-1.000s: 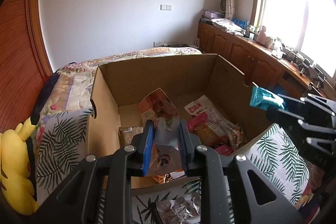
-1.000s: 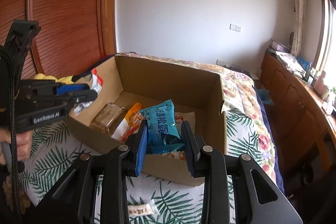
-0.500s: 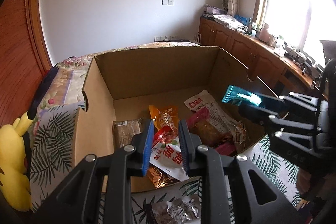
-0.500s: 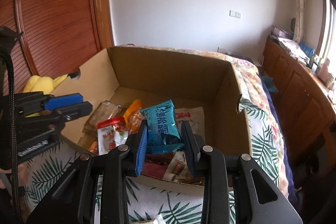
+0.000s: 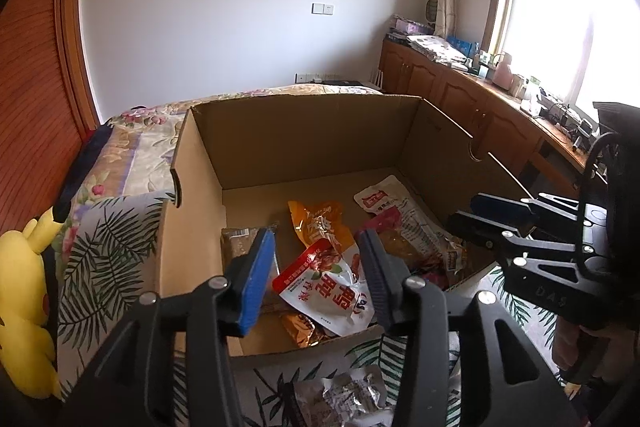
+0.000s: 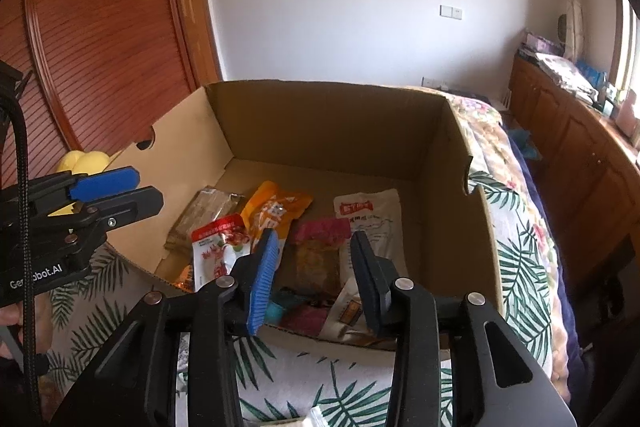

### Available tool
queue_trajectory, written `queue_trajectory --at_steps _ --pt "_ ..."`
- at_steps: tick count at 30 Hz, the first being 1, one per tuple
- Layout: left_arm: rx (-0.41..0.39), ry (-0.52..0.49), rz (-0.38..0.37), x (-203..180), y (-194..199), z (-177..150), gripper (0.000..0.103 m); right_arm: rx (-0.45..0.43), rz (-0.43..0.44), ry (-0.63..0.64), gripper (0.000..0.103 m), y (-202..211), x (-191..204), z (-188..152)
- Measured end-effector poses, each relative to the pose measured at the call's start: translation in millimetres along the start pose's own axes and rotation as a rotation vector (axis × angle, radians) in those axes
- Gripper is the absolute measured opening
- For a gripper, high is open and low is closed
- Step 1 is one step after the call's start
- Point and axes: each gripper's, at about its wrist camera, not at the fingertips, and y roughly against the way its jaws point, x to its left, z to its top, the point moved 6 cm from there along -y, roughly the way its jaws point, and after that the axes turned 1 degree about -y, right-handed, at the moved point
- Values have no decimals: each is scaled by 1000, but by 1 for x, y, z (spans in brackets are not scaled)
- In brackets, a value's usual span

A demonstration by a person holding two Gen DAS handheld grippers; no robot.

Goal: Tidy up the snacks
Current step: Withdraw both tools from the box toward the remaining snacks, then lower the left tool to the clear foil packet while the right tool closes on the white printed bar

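Sunlight from a tall window is falling across a bedroom with white walls and red-brown slatted wardrobe doors, where an open brown cardboard box is sitting on a bed covered with a white palm-leaf-print sheet.

Inside the box, snack packets are lying loose on the floor: a white and red pouch with red Chinese characters is resting at the near side, an orange foil pouch is lying just behind it, a brown wrapped bar is lying against the left wall, and a long white packet with a red label is lying toward the right. A crinkled pink packet is sitting between the orange pouch and the white packet.

The left gripper is hovering over the near edge of the box with its jaws spread wide, gripping nothing. The right gripper is likewise hanging over the near rim, jaws apart and holding nothing, with a teal packet lying in the box below it.

A silver foil snack pack is lying on the sheet in front of the box, and a yellow plush toy is sitting at the left.
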Motion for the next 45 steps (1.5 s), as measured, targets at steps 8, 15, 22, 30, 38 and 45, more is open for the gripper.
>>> queue_trajectory --at_steps 8,15,22,30,38,45 --pt "-32 -93 31 -1 28 -3 45 -50 21 61 38 31 18 -5" --pt "-69 -113 -6 2 66 -8 45 -106 79 101 38 67 36 -20" --pt "-76 -157 -10 4 93 -26 45 -110 114 126 38 84 49 -53" --pt "-89 -194 -18 -6 108 -56 46 -55 113 154 38 83 55 -102" --pt "-48 -215 -57 -27 100 -95 46 9 91 123 38 67 38 -135" --pt "7 -208 -55 -33 74 -123 46 65 91 90 38 53 27 -153"
